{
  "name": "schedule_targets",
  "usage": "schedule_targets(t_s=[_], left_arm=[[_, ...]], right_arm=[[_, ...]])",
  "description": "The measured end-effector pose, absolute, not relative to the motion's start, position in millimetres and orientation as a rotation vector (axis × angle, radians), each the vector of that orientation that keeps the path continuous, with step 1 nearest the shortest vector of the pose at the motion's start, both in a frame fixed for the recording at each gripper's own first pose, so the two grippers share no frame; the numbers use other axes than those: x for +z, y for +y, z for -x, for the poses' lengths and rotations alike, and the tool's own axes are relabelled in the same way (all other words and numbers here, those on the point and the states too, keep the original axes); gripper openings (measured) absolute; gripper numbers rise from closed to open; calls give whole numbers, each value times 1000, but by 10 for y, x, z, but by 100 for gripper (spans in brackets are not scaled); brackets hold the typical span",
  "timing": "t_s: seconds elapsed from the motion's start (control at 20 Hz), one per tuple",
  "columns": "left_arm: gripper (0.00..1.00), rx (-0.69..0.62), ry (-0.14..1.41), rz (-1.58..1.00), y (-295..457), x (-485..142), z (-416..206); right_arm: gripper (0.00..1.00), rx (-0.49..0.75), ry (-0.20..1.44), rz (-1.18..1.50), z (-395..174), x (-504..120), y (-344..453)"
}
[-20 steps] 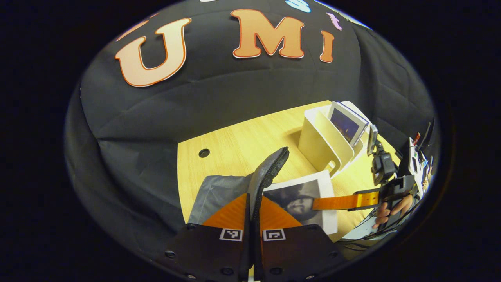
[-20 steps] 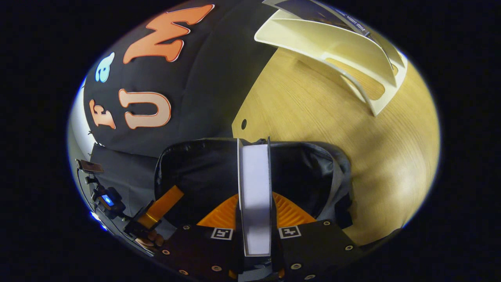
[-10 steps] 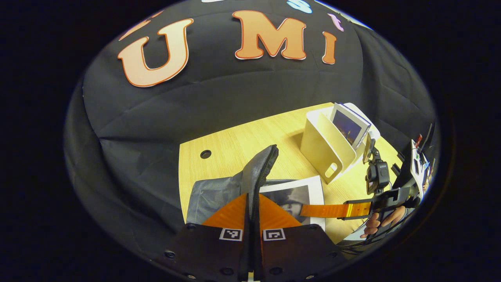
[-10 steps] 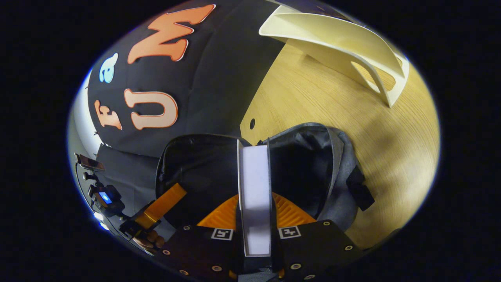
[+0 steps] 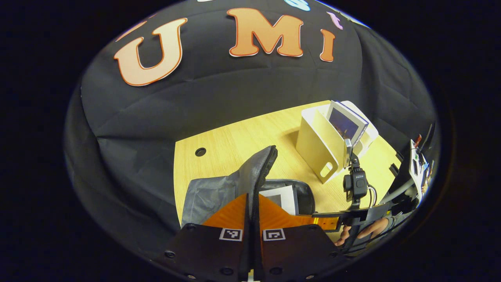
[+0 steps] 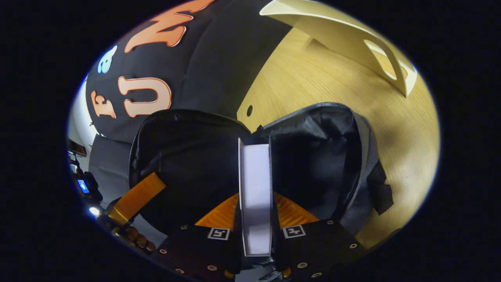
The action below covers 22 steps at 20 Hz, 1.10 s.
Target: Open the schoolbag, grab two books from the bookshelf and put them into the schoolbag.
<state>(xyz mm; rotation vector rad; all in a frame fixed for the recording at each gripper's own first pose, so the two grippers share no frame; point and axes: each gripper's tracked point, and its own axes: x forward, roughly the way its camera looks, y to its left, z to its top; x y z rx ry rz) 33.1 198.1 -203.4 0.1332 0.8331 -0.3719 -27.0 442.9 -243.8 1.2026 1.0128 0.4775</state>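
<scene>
Right gripper view has the right gripper [image 6: 255,203] at the bottom with both fingers pressed on a book [image 6: 255,192], held edge-on so that its white page block faces the camera. The book's far end is already past the zipper line of the schoolbag [image 6: 313,156], whose mouth gapes dark on either side of it. Beyond the bag lies the wooden table [image 6: 321,90], and at the far corner stands the cream bookshelf [image 6: 344,35]. Low on the left, a hand [image 6: 133,237] holds the other gripper at the raised flap.

Left gripper view shows the left gripper [image 5: 252,211] with its fingers together on the zipper edge of the bag's flap [image 5: 258,172], holding that flap up so the mouth stays wide. Just right of the flap the white book [image 5: 283,196] stands partly down in the opening, with the other gripper reaching in from the right. Farther off on the table, the bookshelf [image 5: 317,149] holds a second book [image 5: 346,125] leaning in its rear slot.

By my judgement the step in hand is loading the first book. The bag is open and the book is partly in, not yet released. The next move calls for pushing the book deeper until the bag supports it, then parting the right fingers and drawing out clear of the zipper edge. The left should keep the flap lifted, since a slack flap could catch the book. The second book is yet to be fetched from the shelf.
</scene>
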Motion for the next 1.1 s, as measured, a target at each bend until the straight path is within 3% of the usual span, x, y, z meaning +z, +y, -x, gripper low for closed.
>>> schedule_targets(t_s=[0.05,0.1,0.15,0.2,0.25,1.1], left_arm=[[5,-365,835,-128,1986,-2037,-337],[5,-356,839,-122,1989,-2041,-334],[5,-349,839,-124,2016,-2048,-334],[5,-340,841,-126,2021,-2057,-335],[5,-340,843,-129,2004,-2076,-331],[5,-261,885,-91,1849,-2260,-273]], right_arm=[[27,468,1012,-1169,255,-2464,4358],[52,458,1020,-1130,285,-2442,4214],[71,449,1026,-1085,274,-2455,4117],[80,438,1029,-1041,255,-2454,3992],[97,439,1024,-999,246,-2445,3892],[98,343,941,-366,-409,-1406,1709]])
